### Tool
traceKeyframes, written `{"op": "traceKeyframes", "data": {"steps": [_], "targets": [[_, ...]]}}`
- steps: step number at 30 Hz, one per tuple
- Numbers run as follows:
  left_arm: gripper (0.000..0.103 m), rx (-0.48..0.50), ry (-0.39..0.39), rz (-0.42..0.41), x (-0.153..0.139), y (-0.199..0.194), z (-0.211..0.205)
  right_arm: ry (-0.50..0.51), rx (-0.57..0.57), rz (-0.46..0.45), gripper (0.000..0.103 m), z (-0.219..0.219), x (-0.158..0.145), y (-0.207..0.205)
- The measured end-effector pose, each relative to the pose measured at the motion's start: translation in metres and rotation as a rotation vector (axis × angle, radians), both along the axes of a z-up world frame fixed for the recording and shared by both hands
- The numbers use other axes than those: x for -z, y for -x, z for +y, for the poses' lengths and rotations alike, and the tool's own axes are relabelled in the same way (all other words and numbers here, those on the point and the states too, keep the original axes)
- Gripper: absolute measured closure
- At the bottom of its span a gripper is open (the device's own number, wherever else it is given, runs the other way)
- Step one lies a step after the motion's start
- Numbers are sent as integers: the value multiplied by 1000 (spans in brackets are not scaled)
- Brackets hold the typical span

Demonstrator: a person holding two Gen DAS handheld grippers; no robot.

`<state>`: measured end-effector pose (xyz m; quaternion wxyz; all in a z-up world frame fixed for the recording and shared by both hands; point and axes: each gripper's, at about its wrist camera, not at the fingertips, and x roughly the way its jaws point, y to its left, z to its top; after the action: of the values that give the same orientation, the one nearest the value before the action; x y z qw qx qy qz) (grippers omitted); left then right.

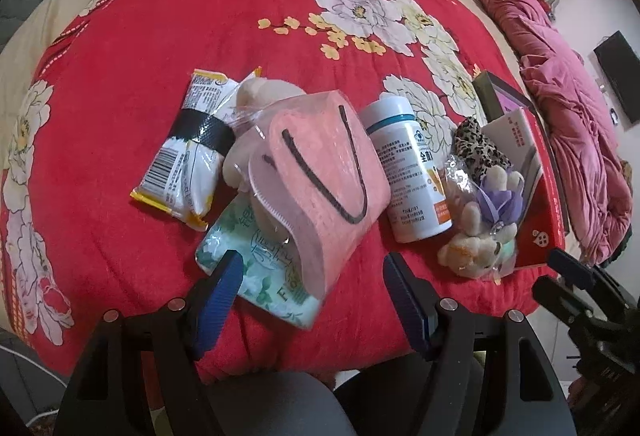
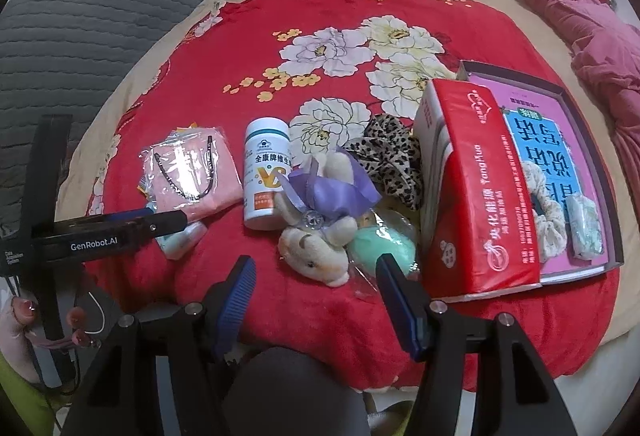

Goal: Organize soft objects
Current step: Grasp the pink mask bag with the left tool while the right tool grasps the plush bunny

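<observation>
On the red flowered blanket (image 1: 200,15) lies a row of items. A bagged pink pouch (image 1: 320,171) (image 2: 196,171) lies over a green tissue pack (image 1: 260,272) and a cream plush (image 1: 264,91). My left gripper (image 1: 312,280) is open just in front of the pouch and tissue pack. A plush mouse with a purple bow (image 2: 320,215) (image 1: 484,232) and a mint green soft item (image 2: 380,244) lie before my right gripper (image 2: 316,272), which is open. A leopard scrunchie (image 2: 392,159) (image 1: 476,143) lies behind the mouse.
A white pill bottle (image 2: 266,171) (image 1: 408,167) stands between pouch and mouse. A snack packet (image 1: 188,143) lies far left. A red tissue pack (image 2: 476,187) rests against an open box (image 2: 600,171) holding a white scrunchie (image 2: 552,211) and a small packet (image 2: 586,228). A pink quilt (image 1: 568,123) lies right.
</observation>
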<state>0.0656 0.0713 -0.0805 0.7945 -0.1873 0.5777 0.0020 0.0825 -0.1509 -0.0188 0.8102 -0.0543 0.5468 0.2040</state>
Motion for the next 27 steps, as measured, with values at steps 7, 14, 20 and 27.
{"op": "traceKeyframes", "data": {"steps": [7, 14, 20, 27], "targets": [[29, -15, 50, -18, -1, -4, -3, -10, 28, 25, 41, 6, 16, -8], [53, -16, 74, -33, 1, -9, -9, -8, 45, 39, 41, 4, 26, -13], [70, -3, 87, -10, 8, -15, -17, 7, 51, 46, 41, 9, 36, -17], [80, -40, 139, -7, 10, -16, -6, 49, 62, 31, 41, 22, 49, -25]]}}
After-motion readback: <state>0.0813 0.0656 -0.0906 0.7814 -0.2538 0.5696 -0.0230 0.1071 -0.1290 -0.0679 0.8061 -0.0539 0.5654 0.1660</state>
